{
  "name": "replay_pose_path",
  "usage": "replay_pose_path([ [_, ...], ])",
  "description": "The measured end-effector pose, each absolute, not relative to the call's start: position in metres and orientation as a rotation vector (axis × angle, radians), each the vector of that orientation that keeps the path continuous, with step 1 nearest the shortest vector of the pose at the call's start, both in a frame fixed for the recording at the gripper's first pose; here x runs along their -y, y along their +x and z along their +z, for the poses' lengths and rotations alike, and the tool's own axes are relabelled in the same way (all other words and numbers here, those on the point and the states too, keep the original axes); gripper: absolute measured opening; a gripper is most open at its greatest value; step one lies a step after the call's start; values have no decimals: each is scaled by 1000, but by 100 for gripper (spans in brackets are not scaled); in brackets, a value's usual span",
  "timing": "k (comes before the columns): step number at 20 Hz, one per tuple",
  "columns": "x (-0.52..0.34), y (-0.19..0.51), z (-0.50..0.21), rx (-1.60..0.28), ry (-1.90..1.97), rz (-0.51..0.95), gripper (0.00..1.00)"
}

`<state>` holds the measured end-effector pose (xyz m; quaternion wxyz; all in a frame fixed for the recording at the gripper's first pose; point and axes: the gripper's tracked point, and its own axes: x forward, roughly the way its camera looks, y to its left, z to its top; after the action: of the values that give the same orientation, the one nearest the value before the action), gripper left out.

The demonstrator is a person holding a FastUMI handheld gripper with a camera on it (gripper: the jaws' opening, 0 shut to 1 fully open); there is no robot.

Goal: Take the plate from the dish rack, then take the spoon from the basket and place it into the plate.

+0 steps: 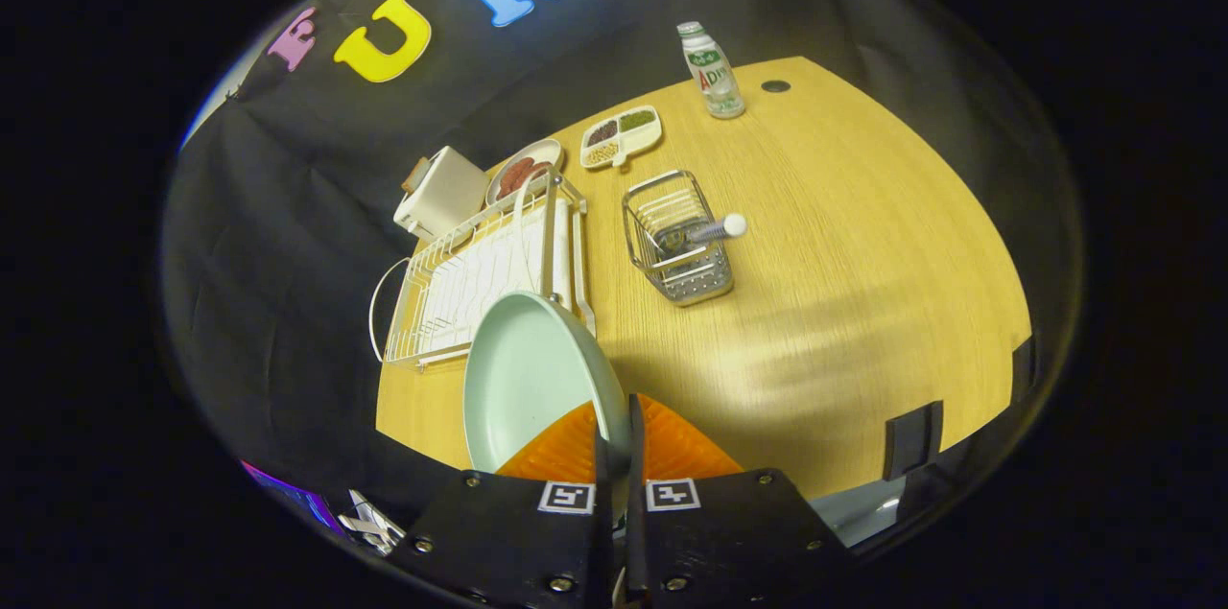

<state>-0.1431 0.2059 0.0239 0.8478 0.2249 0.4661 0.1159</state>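
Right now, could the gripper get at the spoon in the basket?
Probably not yet: the gripper is shut on the plate. The spoon sticks out of the basket beyond, unobstructed, over bare table.

The gripper [619, 432] is held above the table [844, 283], tipped down toward it, its two fingers [576, 446] reaching forward side by side. The jaws stand almost closed, with only a thin gap between them. Both press on the rim of the plate [523, 379], one finger on each face of its edge.
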Motion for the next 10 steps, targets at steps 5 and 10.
replay_pose_path([
  [5, -211, -144, -22, -1045, 562, 237, 6],
  [10, -218, -138, -53, -1076, 618, 246, 7],
])
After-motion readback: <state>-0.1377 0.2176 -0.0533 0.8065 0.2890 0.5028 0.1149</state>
